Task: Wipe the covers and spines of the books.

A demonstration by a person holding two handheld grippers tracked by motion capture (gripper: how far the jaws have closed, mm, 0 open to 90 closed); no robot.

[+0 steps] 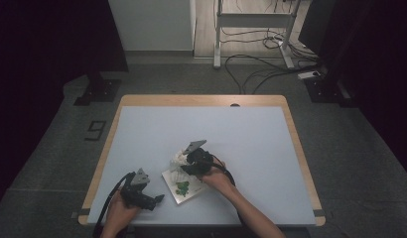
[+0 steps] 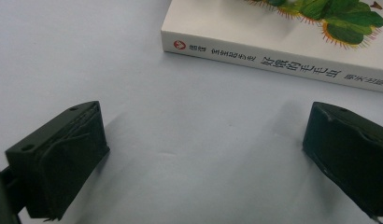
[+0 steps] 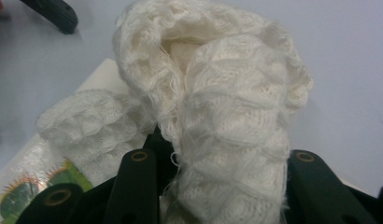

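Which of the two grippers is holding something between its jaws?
The right gripper: its jaws are shut on the white knitted cloth above the book. The left gripper is open, with nothing between its jaws.

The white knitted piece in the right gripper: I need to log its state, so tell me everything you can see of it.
The white knitted piece is soft, fluffy yarn worked in a scalloped, bubbly stitch, with loose fibres at its edges. It is bunched and folded on itself, one fold open like a cuff at the top. The right gripper is shut on its lower part, holding it up. A second lobe droops down onto the book with the green caterpillar cover, which lies flat on the table.
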